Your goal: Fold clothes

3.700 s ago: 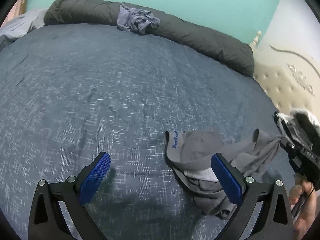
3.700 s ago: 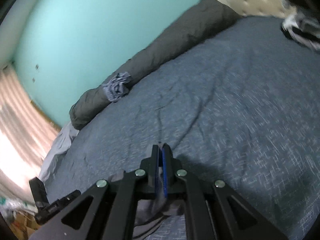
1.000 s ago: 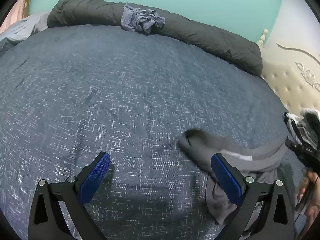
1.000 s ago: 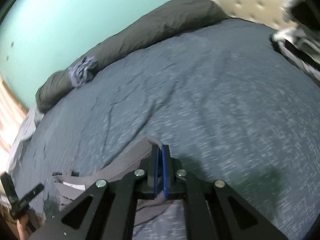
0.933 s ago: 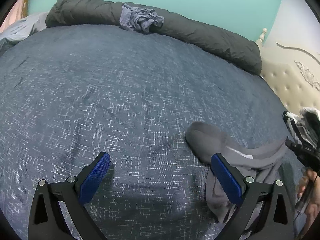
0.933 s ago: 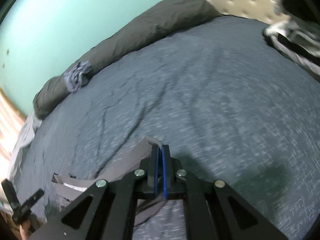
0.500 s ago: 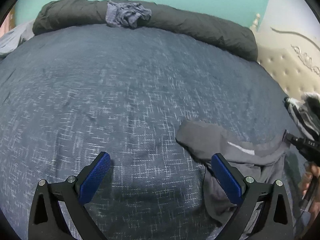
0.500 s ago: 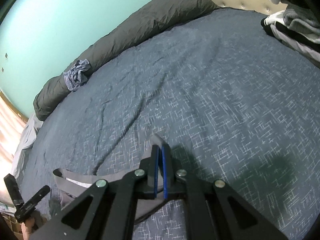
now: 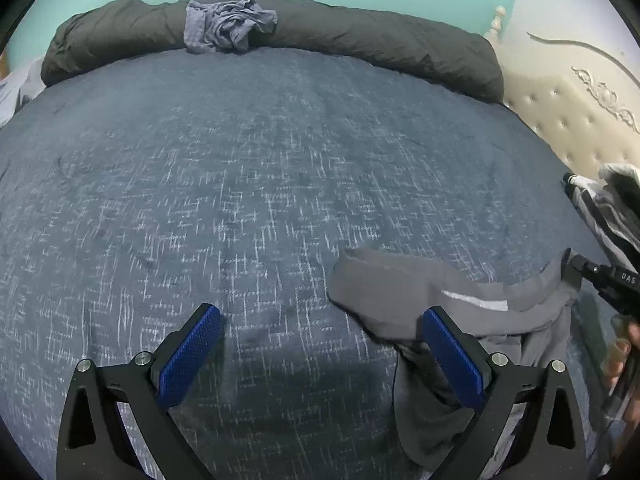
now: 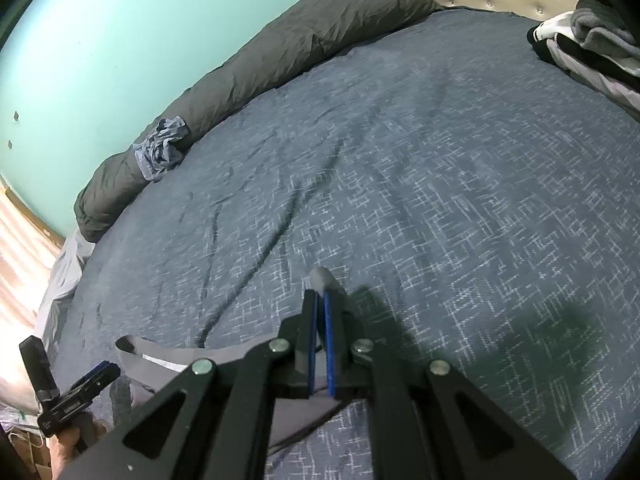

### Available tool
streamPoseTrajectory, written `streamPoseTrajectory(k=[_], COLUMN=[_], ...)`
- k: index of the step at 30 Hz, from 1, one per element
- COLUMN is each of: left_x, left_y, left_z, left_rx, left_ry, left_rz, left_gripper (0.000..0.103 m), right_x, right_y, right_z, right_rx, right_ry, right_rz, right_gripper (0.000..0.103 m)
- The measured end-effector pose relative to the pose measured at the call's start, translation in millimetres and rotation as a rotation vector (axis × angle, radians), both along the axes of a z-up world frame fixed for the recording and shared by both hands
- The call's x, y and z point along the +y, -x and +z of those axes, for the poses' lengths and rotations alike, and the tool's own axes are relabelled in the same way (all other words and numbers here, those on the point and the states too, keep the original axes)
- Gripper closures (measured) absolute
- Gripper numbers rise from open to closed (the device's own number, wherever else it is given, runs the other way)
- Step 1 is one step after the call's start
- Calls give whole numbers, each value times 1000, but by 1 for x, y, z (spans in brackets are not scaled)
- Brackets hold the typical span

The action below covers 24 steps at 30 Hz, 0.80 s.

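Note:
A grey garment (image 9: 404,292) lies partly spread on the blue bedspread (image 9: 240,184), low right in the left wrist view. My left gripper (image 9: 320,356) is open and empty; its right finger (image 9: 452,352) hovers over the garment's near part. My right gripper (image 10: 320,304) is shut on a corner of the grey garment (image 10: 324,278) and holds it just above the bed; it also shows at the right edge of the left wrist view (image 9: 576,272). The rest of the garment (image 10: 168,364) trails toward the left gripper (image 10: 92,380).
A rolled dark grey duvet (image 9: 360,44) lies along the far edge, with a crumpled blue-grey garment (image 9: 228,26) on it. A pile of black, white and grey clothes (image 10: 592,44) sits near the padded headboard (image 9: 568,120).
My right gripper has pulled the garment's corner out to the right, stretching the grey garment flatter across the bed. The left gripper stayed open and shifted slightly.

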State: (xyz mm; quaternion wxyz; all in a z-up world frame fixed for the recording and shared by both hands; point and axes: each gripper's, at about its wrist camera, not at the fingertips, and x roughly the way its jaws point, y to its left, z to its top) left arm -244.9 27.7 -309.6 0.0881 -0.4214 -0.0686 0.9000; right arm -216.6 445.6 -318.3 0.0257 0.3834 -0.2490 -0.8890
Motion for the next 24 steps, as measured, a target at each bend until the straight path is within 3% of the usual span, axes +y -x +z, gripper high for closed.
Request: streamPoseTrajectory(k=[6,16,24], left_x=[4,17,12], left_y=[12,14,17], left_z=[-5,-11,-16], left_rx=[-10,-27,-48], left_ry=[-27,14,-60], left_rz=[-29,-50,-28], left_gripper=[1,0,0], right_x=[4,7,7], right_y=[0,1,0], right_z=[-3,-4,-4], right_rx=[-5,-3,1], right_ry=[16,46,62], right_rz=[-2,-2,-12], right_gripper=[100,99,98])
